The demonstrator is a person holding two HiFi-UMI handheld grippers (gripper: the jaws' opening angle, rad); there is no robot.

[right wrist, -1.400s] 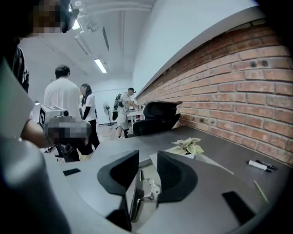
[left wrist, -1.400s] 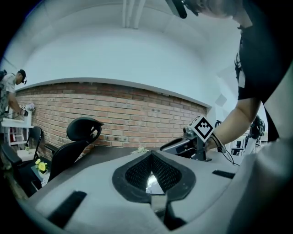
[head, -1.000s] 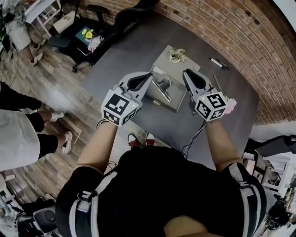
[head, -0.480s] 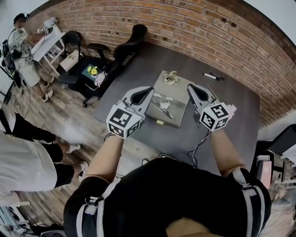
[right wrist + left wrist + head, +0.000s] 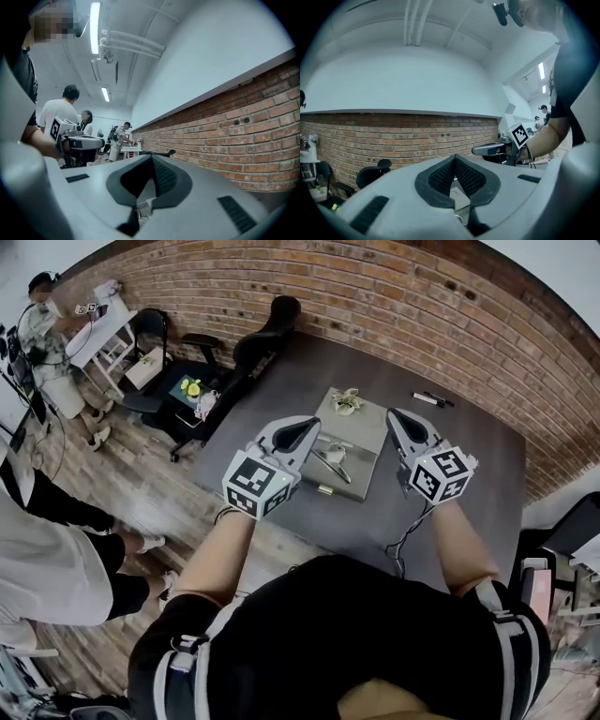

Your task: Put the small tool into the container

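Note:
A flat grey container (image 5: pixel 366 427) lies on the dark table (image 5: pixel 469 465). A metal tool (image 5: pixel 330 457) rests across its near part, and a small pale bundle (image 5: pixel 346 401) sits at its far end. A small brass piece (image 5: pixel 325 489) lies on the table by the container's near edge. My left gripper (image 5: pixel 305 424) hovers over the container's left side, shut with nothing in it. My right gripper (image 5: pixel 397 414) hangs off the container's right edge, also shut and empty. In each gripper view the jaws meet at the tip (image 5: pixel 455 157) (image 5: pixel 151 157), pointing level toward the brick wall.
Two markers (image 5: pixel 431 399) lie at the table's far side near the brick wall (image 5: pixel 422 306). Black office chairs (image 5: pixel 267 329) stand off the table's left corner. People stand on the wooden floor at left (image 5: pixel 37 549). A cable (image 5: pixel 405 531) trails from the right gripper.
The head view has tilted up, so more of the brick wall and room shows. Both grippers keep about the same places on either side of the container.

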